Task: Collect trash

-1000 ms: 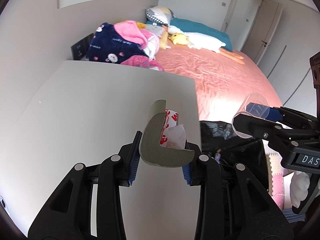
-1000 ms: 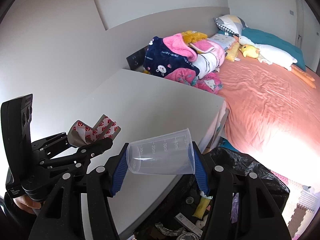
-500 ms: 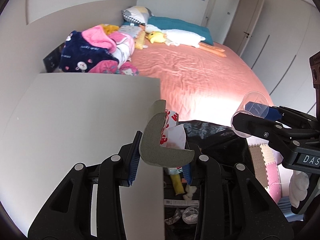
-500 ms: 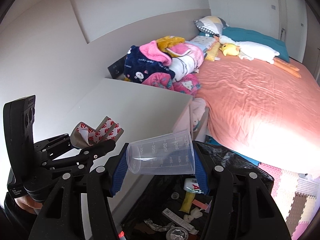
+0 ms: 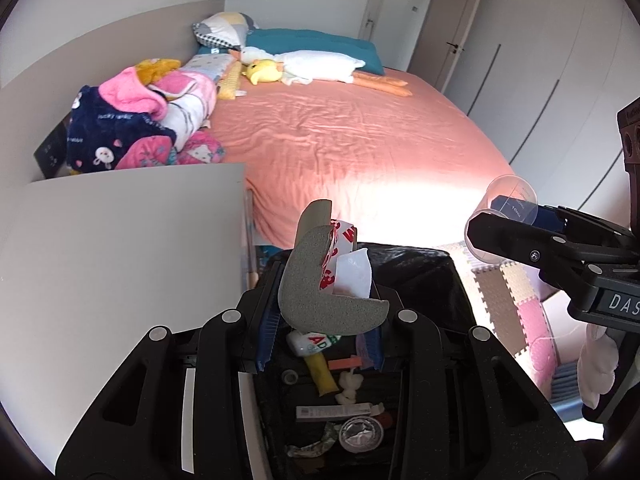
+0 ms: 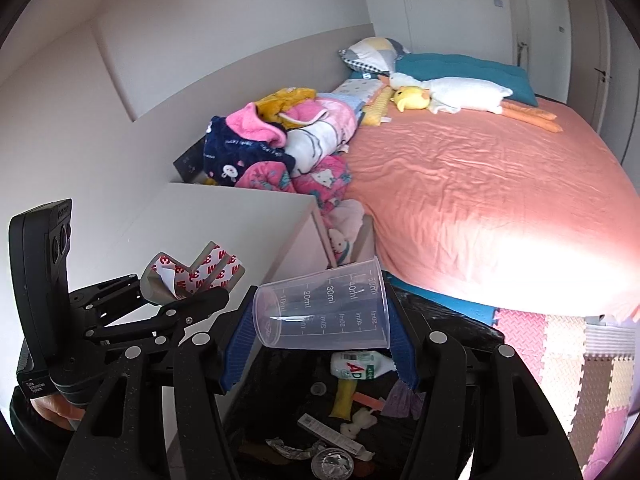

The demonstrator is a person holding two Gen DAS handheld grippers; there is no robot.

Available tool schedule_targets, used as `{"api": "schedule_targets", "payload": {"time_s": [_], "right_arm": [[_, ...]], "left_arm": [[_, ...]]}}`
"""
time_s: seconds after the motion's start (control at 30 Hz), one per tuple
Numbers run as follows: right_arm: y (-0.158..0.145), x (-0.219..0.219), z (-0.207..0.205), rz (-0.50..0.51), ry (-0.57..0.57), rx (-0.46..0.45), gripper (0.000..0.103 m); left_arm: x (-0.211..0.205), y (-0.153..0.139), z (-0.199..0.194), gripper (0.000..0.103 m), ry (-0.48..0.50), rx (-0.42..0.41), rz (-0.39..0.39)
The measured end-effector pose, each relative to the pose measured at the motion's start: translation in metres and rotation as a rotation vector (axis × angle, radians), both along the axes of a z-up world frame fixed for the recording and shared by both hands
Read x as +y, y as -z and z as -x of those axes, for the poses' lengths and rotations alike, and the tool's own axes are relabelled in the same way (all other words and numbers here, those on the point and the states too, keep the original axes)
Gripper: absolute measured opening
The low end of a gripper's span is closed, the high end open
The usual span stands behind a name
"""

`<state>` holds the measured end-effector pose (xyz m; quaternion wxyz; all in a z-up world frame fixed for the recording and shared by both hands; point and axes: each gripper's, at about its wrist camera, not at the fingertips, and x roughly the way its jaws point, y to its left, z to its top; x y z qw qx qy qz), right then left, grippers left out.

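My left gripper [image 5: 320, 334] is shut on a grey L-shaped foam corner guard [image 5: 316, 300] with red-and-white tape backing; it also shows at the left of the right wrist view as the foam guard [image 6: 192, 276]. My right gripper [image 6: 318, 338] is shut on a clear plastic measuring cup [image 6: 324, 312] lying on its side, seen too in the left wrist view as the cup [image 5: 506, 208]. Both grippers hang over a black-lined trash bin [image 5: 424, 276] that holds several pieces of litter, among them a small white bottle [image 6: 360, 364].
A white tabletop [image 5: 112, 264] lies to the left of the bin. Behind stands a bed with a salmon sheet [image 5: 352, 140], piled blankets [image 5: 136, 120] and plush toys. Foam floor mats [image 6: 560, 344] lie to the right. A hand [image 6: 52, 412] grips the left tool.
Both grippers have swung right, off the white tabletop and over the black bin, each still gripping its item. The bin's contents have come into view beneath the fingers.
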<state>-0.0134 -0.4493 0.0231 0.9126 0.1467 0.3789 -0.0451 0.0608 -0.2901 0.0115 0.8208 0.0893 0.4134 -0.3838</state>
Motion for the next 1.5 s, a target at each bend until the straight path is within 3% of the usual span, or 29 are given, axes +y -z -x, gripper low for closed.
{"api": "schedule_targets", "payload": {"time_s": [0.53,0.57,0.6,0.63,0.73,0.97,1.5], "right_arm": [[0.0,-0.034,0.032,-0.001,0.095,-0.007,0.06],[-0.002,-0.036,0.035,-0.005,0.094,-0.015,0.061],[-0.004,-0.037,0.038,-0.007,0.097,-0.025,0.065],[-0.005,-0.037,0.041,-0.004,0.105,-0.034,0.075],[-0.01,-0.04,0.051,0.005,0.132,-0.063,0.085],[-0.01,-0.043,0.056,-0.011,0.137,-0.063,0.085],[-0.011,-0.037,0.051,-0.002,0.12,-0.061,0.085]], "left_arm": [[-0.037,0.006,0.022,0.037,0.102,0.025,-0.01],[-0.038,0.006,0.022,0.055,0.106,0.029,-0.015],[-0.037,0.005,0.023,0.084,0.098,0.028,-0.016],[-0.037,0.004,0.022,0.097,0.084,0.025,-0.021],[-0.036,0.001,0.024,0.096,0.085,0.016,0.001],[-0.032,0.0,0.021,0.096,0.077,0.072,0.065],[-0.027,-0.004,0.015,0.096,0.036,0.04,0.053]]}}
